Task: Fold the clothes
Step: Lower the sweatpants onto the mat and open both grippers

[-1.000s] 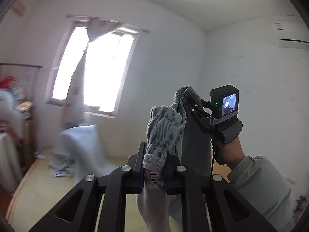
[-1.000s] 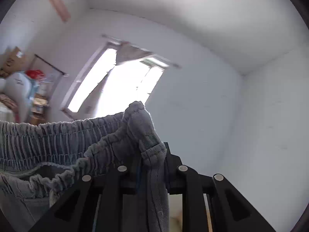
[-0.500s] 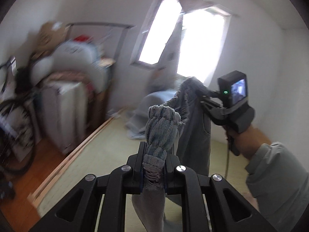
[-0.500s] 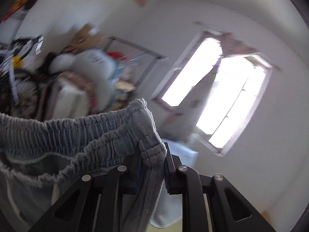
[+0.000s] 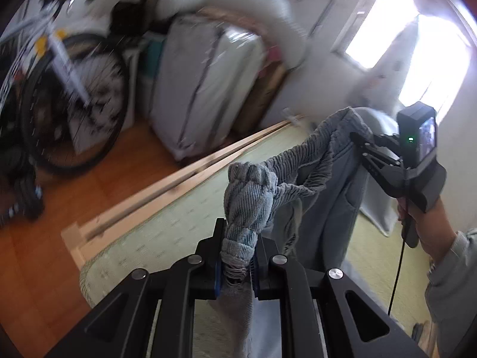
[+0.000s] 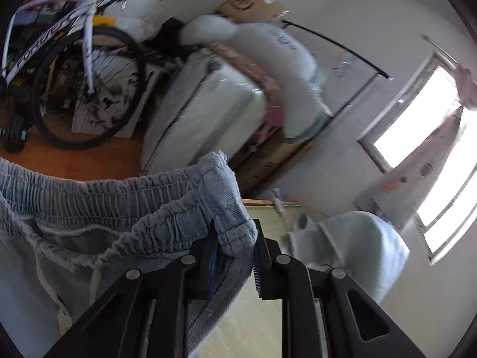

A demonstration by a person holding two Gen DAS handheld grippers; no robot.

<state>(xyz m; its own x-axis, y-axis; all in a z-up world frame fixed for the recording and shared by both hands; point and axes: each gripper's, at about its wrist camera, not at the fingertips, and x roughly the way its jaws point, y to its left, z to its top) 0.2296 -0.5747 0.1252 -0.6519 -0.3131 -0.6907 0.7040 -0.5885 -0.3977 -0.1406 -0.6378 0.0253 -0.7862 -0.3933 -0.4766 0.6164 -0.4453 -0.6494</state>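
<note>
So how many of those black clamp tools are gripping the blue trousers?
2. The left gripper pinches one end of the trousers' elastic waistband, and the right gripper, held in a hand across from it, pinches the other end.

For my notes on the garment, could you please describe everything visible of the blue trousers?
The trousers look like washed light-blue denim with a gathered elastic waistband and a pale drawstring. They hang in the air above the green mat, legs dangling. The left gripper and right gripper each clamp a bunched end of the waistband.
</note>
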